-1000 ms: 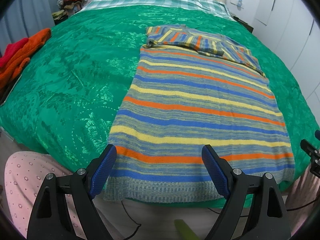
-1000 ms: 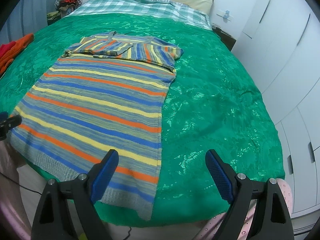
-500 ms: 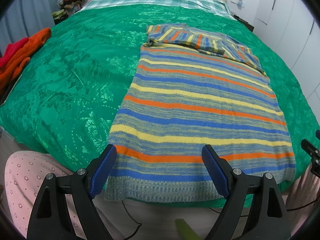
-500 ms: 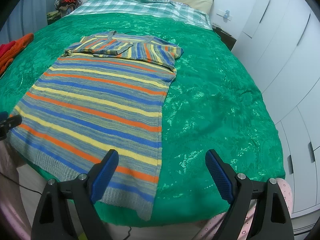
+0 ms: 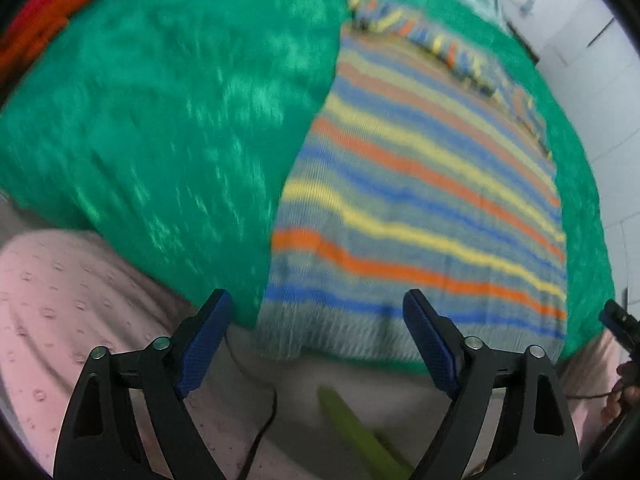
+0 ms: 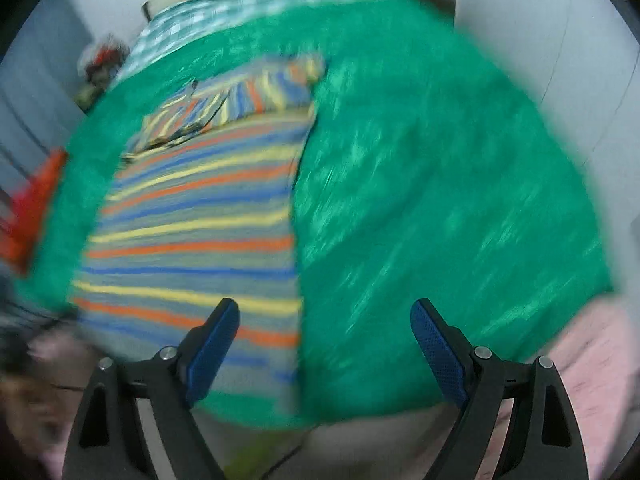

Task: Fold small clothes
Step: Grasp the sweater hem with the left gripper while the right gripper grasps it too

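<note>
A knitted sweater with blue, orange and yellow stripes lies flat on the green bedspread, its sleeves folded across the far end. Both views are motion-blurred. My left gripper hovers over the sweater's near left hem corner; its jaws are closing, still wide apart, with nothing gripped between them. My right gripper stands open above the sweater's near right edge, over the bedspread, and also shows at the right edge of the left wrist view.
Orange and red clothes lie at the bed's left side. A person's pink dotted trouser leg stands against the bed's near edge. A green strip and a dark cable lie on the floor. White wardrobe doors line the right.
Both grippers have tipped downward and swung toward the sweater's near hem corners. The right view has rolled. The sweater has not moved.
</note>
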Demonstrator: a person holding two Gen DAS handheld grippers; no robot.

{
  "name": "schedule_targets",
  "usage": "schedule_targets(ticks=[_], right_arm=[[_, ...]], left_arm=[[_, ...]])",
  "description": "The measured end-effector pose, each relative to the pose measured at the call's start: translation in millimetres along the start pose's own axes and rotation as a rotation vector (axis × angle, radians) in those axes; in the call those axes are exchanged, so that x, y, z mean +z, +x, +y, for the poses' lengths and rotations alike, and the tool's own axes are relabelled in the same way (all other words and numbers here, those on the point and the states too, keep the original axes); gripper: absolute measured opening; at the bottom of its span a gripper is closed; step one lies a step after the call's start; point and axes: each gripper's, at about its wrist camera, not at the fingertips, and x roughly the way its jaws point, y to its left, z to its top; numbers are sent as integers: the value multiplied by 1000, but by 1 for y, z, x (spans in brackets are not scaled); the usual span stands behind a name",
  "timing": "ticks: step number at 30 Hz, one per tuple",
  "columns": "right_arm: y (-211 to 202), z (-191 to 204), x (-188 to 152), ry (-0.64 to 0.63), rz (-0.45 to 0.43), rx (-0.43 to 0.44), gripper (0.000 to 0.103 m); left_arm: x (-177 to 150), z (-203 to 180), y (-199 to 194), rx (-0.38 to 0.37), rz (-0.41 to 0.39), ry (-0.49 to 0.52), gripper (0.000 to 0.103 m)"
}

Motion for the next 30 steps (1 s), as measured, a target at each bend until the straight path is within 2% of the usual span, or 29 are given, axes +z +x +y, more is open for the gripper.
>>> schedule_targets(ticks=[2, 3, 5, 6, 7, 8, 9, 10, 13, 15, 18, 21, 23, 26, 28, 30], right_arm=[[17, -8, -4, 54, 105, 136, 86], [25, -7, -6, 49, 148, 159, 82], [48, 3, -18, 8, 250, 153, 77], [55, 7, -22, -11, 268, 156, 76], [61, 10, -25, -16, 279, 166, 69], [68, 12, -27, -10, 293, 182, 62], [78, 14, -30, -2, 328, 213, 36], [83, 14, -32, 7, 343, 234, 6], [75, 10, -30, 17, 304, 226, 5], [57, 11, -29, -28, 282, 210, 5], [44, 10, -33, -76, 296, 184, 5], [42, 2, -32, -55, 322, 212, 5], [40, -7, -24, -4, 306, 256, 5], [33, -19, 17, 112, 212, 393, 5], [31, -23, 47, 146, 147, 436, 5], [32, -22, 80, 148, 76, 442, 5]], left_arm=[[-2, -5, 16, 19, 66, 29, 76], [-4, -8, 22, 24, 87, 40, 74], [-6, -11, 28, 33, 99, 48, 71], [-7, -11, 29, 28, 101, 46, 65], [-7, -12, 30, 16, 106, 44, 59], [-8, -12, 31, 5, 117, 44, 42], [-8, -12, 32, -2, 129, 45, 17], [-8, -12, 32, -12, 137, 48, 7], [-10, -9, 20, -44, 133, 47, 6], [-13, -7, 10, -54, 135, 68, 5], [-13, -5, 2, -54, 159, 95, 5], [-3, -3, -5, -80, 191, 88, 5], [17, 3, -15, -119, 184, 67, 5], [57, 3, -25, -184, 154, 32, 5], [95, -2, -28, -221, 118, 22, 5], [133, -12, -25, -231, 80, 35, 5]])
